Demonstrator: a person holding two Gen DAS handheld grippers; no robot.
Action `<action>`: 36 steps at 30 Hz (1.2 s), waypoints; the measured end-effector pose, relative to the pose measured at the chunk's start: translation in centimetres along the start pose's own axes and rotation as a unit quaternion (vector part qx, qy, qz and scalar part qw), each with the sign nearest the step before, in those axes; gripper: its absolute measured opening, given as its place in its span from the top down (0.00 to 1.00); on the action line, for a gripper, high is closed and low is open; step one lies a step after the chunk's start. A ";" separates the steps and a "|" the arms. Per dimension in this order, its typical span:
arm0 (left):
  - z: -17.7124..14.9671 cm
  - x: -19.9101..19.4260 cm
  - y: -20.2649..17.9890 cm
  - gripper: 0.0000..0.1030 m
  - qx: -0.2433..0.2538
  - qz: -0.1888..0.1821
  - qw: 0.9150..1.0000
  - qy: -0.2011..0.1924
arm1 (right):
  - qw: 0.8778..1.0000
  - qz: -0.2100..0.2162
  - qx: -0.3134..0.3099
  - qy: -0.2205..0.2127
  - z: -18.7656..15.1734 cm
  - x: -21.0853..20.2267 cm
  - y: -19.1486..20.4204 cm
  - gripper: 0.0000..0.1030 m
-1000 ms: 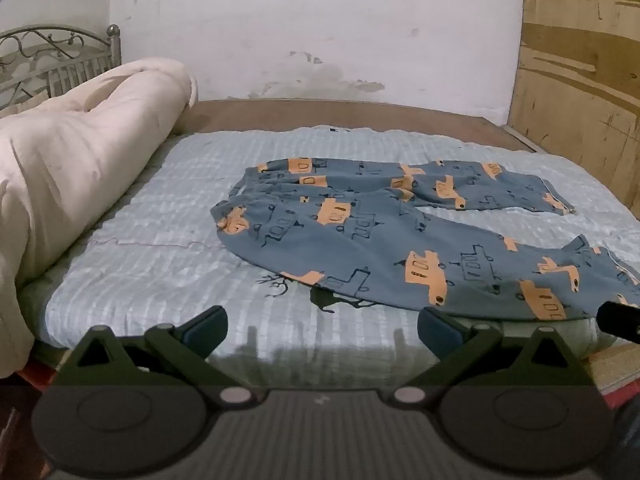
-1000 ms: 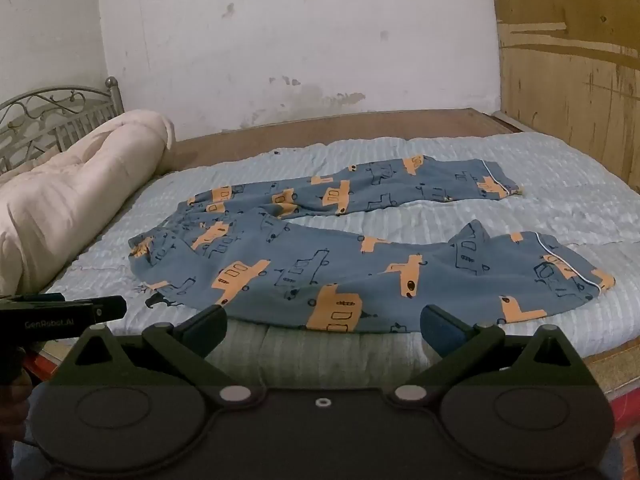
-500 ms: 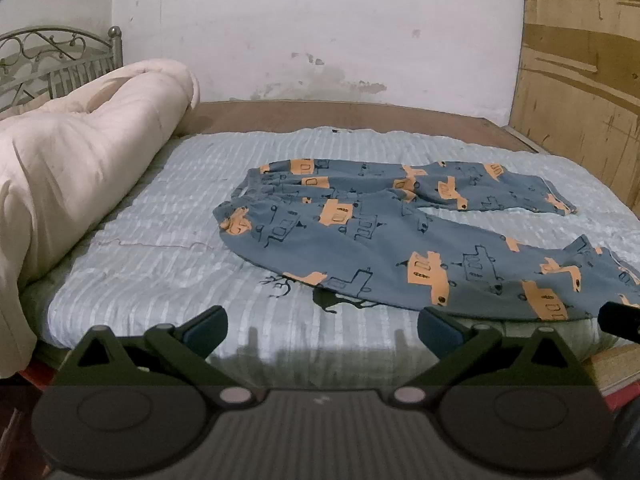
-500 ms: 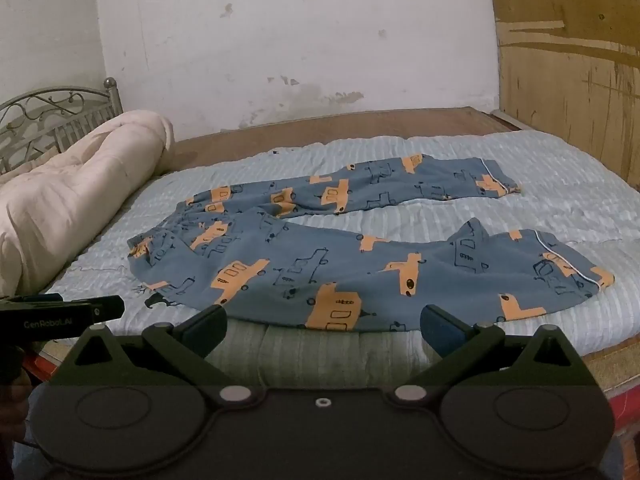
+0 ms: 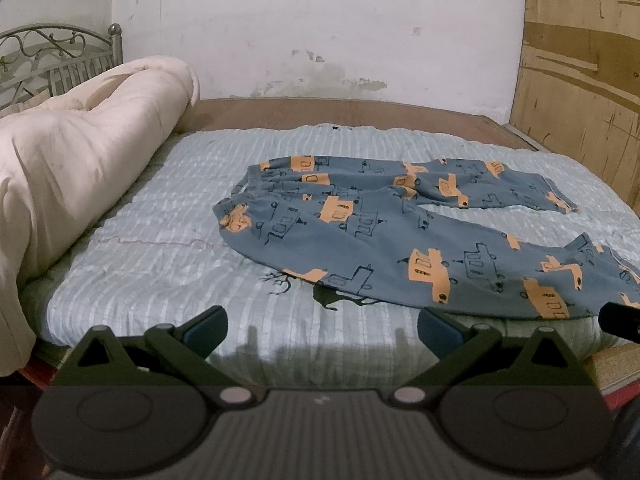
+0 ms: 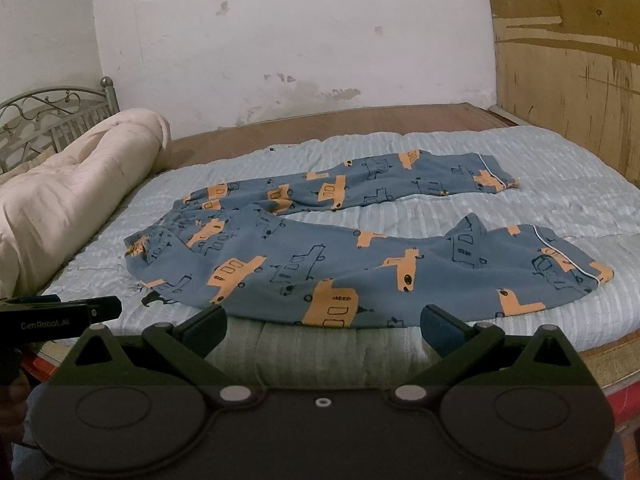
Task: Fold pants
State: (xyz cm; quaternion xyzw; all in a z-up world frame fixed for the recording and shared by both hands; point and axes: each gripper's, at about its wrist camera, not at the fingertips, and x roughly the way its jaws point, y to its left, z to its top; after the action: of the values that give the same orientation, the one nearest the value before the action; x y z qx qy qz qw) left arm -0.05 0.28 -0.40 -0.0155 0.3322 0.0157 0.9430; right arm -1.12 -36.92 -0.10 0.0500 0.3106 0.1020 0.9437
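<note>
Holding our left tongs (image 5: 322,326) and right tongs (image 6: 322,326) spread wide and empty before the near edge of the bed (image 5: 160,264), we see the blue pants (image 6: 360,264) with orange vehicle prints lying unfolded on the pale quilt, waistband to our left, both legs running right and apart. A rolled cream duvet (image 5: 80,168) lies along the left side.
</note>
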 end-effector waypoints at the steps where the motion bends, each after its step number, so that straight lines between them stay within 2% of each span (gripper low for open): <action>1: 0.0 0.0 0.0 0.00 0.000 0.000 1.000 0.001 | 1.000 0.000 0.000 0.000 0.0 0.0 0.0 0.01; 21: 0.1 1.2 0.0 0.00 -0.005 -0.003 1.000 0.023 | 1.000 0.002 0.000 0.012 0.0 1.0 -0.1 0.01; 36: 0.5 2.8 -0.4 0.00 0.003 -0.010 0.999 0.053 | 1.000 0.002 -0.002 0.031 0.2 2.6 -0.3 0.01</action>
State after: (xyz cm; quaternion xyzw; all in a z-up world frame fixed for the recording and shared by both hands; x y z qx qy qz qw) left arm 2.46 0.00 -1.81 -0.0165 0.3820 0.0046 0.9240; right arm 1.10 -36.64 -1.45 0.0458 0.3395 0.1056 0.9335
